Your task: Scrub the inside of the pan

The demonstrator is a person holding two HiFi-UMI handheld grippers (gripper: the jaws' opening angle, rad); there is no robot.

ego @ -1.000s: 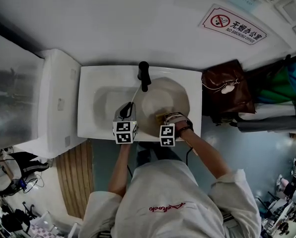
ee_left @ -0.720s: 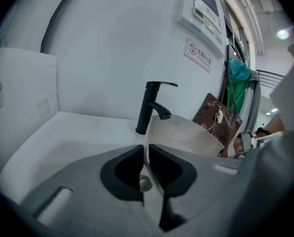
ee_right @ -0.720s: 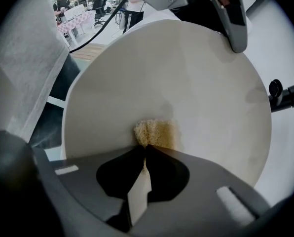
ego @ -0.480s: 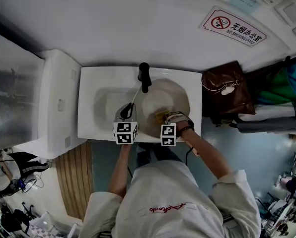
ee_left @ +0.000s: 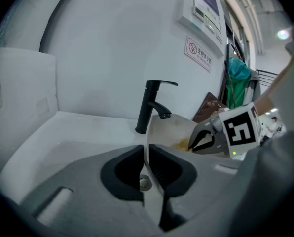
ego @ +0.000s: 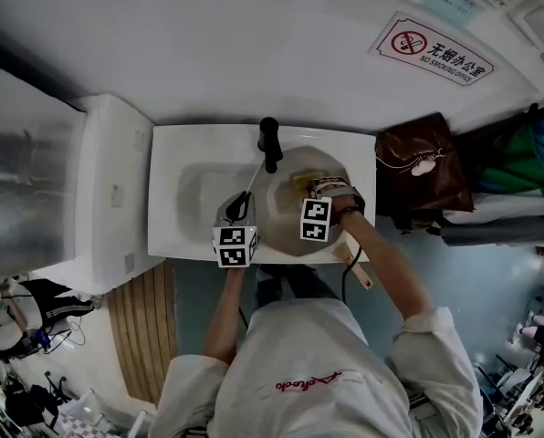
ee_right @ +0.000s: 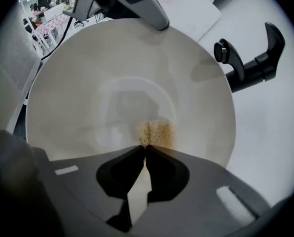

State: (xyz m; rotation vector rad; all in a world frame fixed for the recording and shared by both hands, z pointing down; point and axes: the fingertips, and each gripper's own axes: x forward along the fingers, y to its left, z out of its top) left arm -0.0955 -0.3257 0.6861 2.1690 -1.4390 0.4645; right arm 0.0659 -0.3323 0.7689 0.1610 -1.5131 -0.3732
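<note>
A pale round pan (ego: 281, 206) sits tilted in the white sink (ego: 190, 185), just under the black faucet (ego: 269, 142). My left gripper (ego: 244, 201) is shut on the pan's thin left rim (ee_left: 146, 154). Inside the pan, my right gripper (ego: 303, 184) is shut on a yellow-brown scrub pad (ee_right: 154, 132). The pad presses on the pan's inner wall (ee_right: 112, 83) at the far side, close to the faucet (ee_right: 250, 65). In the left gripper view the right gripper (ee_left: 201, 141) shows with the pad (ee_left: 181, 144) at its tip.
A brown bag (ego: 418, 167) stands right of the sink against the wall. A white box-shaped unit (ego: 108, 190) adjoins the sink on the left. A no-smoking sign (ego: 432, 53) hangs on the wall. The sink drain (ee_left: 145, 182) lies below the left jaws.
My right gripper has carried the scrub pad from the near part of the pan to its far side by the faucet. The left gripper stays on the rim.
</note>
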